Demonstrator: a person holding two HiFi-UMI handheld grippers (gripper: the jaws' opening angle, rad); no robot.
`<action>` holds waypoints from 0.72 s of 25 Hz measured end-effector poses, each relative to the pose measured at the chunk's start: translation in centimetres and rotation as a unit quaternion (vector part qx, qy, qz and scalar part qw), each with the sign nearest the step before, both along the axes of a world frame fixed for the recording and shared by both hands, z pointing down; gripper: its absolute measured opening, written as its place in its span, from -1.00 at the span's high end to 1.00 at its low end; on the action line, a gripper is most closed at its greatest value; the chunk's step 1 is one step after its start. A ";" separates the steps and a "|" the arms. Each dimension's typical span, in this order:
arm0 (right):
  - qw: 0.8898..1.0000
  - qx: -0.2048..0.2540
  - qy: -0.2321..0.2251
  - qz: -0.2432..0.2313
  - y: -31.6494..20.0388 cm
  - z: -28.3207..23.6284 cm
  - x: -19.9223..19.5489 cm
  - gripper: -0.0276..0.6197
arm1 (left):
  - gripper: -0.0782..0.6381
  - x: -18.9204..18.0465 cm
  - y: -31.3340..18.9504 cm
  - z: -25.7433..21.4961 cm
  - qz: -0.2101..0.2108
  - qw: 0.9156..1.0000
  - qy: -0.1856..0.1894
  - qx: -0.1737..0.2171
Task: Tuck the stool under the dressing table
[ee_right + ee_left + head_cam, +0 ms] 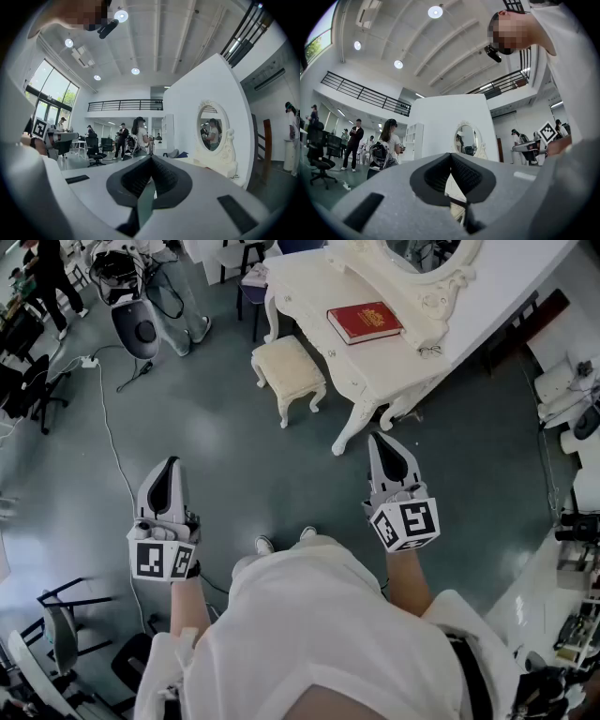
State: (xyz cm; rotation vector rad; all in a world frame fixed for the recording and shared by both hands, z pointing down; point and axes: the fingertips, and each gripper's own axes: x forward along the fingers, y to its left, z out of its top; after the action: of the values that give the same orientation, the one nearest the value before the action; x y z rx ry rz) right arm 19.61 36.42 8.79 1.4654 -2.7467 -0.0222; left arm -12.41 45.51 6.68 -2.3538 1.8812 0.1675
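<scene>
Two grippers: the left gripper (170,465) and the right gripper (379,440), both grey with a marker cube at the back, have their jaws pressed together on nothing. Both are held out in front of the person, side by side.
Beneath them: bare dark grey-green floor (234,465), with the furniture well apart from both tips.
Stool: the small cream stool with a padded square seat and carved legs (289,369) stands upright on the floor ahead of the left gripper. It is out in the open, just beside the end legs of the table and not beneath it.
Dressing table: the white carved wooden dressing table (314,287) runs diagonally ahead of the right gripper, with an oval mirror (427,251) at its back.
Progress: judged not begun, as the stool is untouched. Left to do: close in, take or push the stool, and slide it under the tabletop.
Containers: none in view. A red hardback book (365,322) lies flat on the tabletop near the mirror's base.
</scene>
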 end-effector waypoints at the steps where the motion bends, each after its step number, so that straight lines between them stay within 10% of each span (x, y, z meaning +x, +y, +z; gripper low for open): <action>1: 1.000 0.001 0.002 -0.004 0.1 0.0 -0.2 0.92 | 0.74 -0.1 0.2 0.0 -0.001 1.000 0.001 0.000; 18: 1.000 0.013 -0.021 -0.015 -1.0 -1.1 -0.1 0.69 | 0.73 -0.9 -0.5 -0.4 -0.013 1.000 -0.007 0.012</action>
State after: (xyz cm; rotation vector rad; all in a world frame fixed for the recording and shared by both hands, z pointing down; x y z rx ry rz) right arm 19.50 35.44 7.70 1.4480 -2.8112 -0.0274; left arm -13.30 45.02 6.24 -2.3082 1.8918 0.1679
